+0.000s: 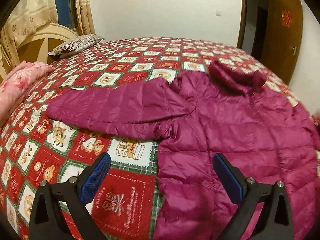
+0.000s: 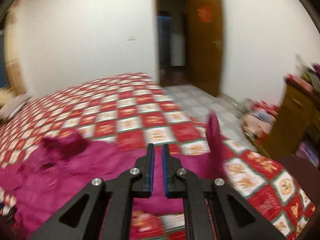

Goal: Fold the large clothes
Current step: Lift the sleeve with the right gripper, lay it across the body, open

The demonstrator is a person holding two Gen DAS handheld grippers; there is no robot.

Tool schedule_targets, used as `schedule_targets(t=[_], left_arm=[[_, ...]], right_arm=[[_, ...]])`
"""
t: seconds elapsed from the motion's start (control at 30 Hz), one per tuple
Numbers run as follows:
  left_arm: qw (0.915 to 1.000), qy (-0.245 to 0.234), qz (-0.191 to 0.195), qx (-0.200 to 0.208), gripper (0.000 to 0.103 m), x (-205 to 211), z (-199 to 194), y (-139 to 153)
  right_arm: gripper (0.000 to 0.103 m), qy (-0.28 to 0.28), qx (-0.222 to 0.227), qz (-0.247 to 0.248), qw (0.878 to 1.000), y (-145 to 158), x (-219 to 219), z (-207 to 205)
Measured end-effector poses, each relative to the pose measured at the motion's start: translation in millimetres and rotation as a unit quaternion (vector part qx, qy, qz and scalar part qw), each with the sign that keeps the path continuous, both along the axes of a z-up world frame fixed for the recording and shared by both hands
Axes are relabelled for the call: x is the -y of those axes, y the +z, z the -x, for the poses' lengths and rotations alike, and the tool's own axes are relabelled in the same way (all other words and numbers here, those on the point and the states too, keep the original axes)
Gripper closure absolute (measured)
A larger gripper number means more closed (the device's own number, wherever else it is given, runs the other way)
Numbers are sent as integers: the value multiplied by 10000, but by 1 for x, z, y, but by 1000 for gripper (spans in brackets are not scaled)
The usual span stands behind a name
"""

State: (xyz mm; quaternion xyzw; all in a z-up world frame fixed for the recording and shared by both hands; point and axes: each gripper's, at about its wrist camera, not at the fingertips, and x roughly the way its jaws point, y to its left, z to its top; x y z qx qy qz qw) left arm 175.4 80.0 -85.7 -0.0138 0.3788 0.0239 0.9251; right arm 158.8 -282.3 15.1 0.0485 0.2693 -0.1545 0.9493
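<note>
A magenta puffer jacket (image 1: pixel 230 124) lies spread on a bed with a red and white checked bedspread (image 1: pixel 120 68). One sleeve (image 1: pixel 112 108) stretches to the left. My left gripper (image 1: pixel 160 160) is open and empty, hovering over the jacket's lower left edge. In the blurred right wrist view the jacket (image 2: pixel 70 166) lies below and left, with a sleeve end (image 2: pixel 214 132) sticking up on the right. My right gripper (image 2: pixel 158 150) has its jaws nearly together, a narrow gap between them, with nothing visibly in them.
A striped pillow (image 1: pixel 78 44) and a pink folded quilt (image 1: pixel 18 86) lie at the bed's left by the headboard (image 1: pixel 40 40). An open wooden door (image 2: pixel 204 40), tiled floor (image 2: pixel 200 104) and a cluttered cabinet (image 2: pixel 296 116) stand to the right of the bed.
</note>
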Motion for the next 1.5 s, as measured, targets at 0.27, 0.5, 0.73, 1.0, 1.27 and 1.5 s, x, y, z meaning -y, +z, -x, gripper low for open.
schedule_targets(t=[0.27, 0.5, 0.73, 1.0, 1.27, 1.5], left_arm=[[9996, 124, 53, 263, 1, -34, 25, 27], [9993, 144, 29, 341, 1, -50, 32, 27], [9996, 232, 156, 71, 1, -49, 19, 10], [9990, 420, 42, -131, 1, -42, 3, -1], [9991, 372, -135, -165, 1, -31, -3, -1], [9996, 199, -194, 95, 1, -27, 12, 17]], right_arm=[[93, 1448, -451, -341, 9879, -56, -142, -32], [77, 1284, -394, -418, 9901, -73, -159, -32], [0, -122, -286, 179, 9994, -50, -52, -14], [0, -1306, -1338, 145, 9823, -89, 117, -44], [59, -1276, -1703, -570, 9754, -128, 166, -40], [81, -1178, -672, -807, 9875, -59, 156, -8]])
